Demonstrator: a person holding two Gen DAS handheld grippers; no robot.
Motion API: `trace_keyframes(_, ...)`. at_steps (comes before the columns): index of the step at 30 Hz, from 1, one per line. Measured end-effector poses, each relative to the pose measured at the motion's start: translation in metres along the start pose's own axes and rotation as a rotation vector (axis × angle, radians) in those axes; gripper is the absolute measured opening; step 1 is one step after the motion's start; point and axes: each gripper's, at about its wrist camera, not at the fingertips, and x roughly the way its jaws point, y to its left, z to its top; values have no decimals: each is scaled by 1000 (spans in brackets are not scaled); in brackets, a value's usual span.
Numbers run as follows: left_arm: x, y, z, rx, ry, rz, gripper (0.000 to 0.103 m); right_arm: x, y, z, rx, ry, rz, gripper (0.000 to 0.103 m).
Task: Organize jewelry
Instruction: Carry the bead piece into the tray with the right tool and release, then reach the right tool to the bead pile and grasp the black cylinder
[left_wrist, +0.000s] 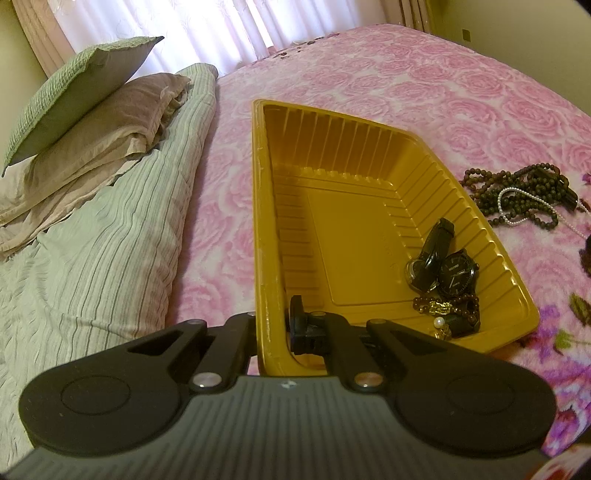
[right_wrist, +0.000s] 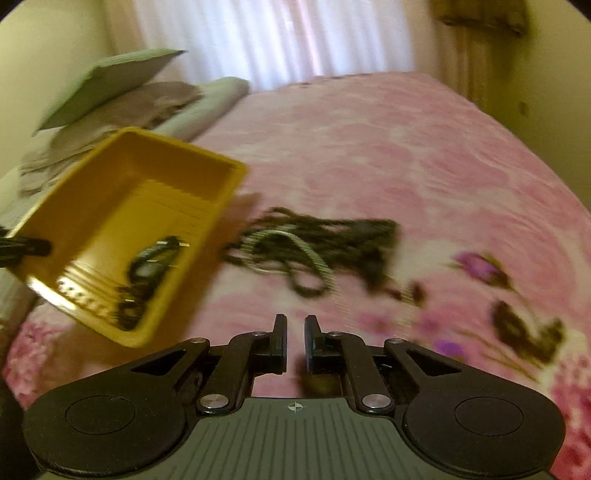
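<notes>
A yellow plastic tray rests on the pink bed, and my left gripper is shut on its near wall, one finger outside and one inside. In the tray's near right corner lie two black watches and a dark bead bracelet with gold charms. To the tray's right, a tangle of dark bead necklaces with a thin pearl string lies on the bedspread. In the blurred right wrist view, my right gripper hangs narrowly open and empty, just short of that bead tangle, with the tray to its left.
A folded striped quilt and stacked pillows lie left of the tray. The pink rose bedspread runs back to white curtains. Dark and purple flower prints mark the bedspread at the near right.
</notes>
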Motion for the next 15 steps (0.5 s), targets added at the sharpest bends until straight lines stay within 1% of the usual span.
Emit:
trace_keyframes(2,0,0,0,1,-1,0,3,-1,-11,-1,14,-5,-25,17)
trace_keyframes(4,0,0,0,3,-1,2,3,-3,-17,-1,8,-12,-46,26)
trace_keyframes(6,-1,0,0,5,-1,4,3,-3,-22,-1,8,-21,-61,30)
trace_keyframes(9,-1,0,0,5,0,4,3,-1,-27,-1,11,-32,-67,31)
trace_keyframes(15,-2,-1,1,7,1,6,3,17,-22,10,-64,-33,-76,32)
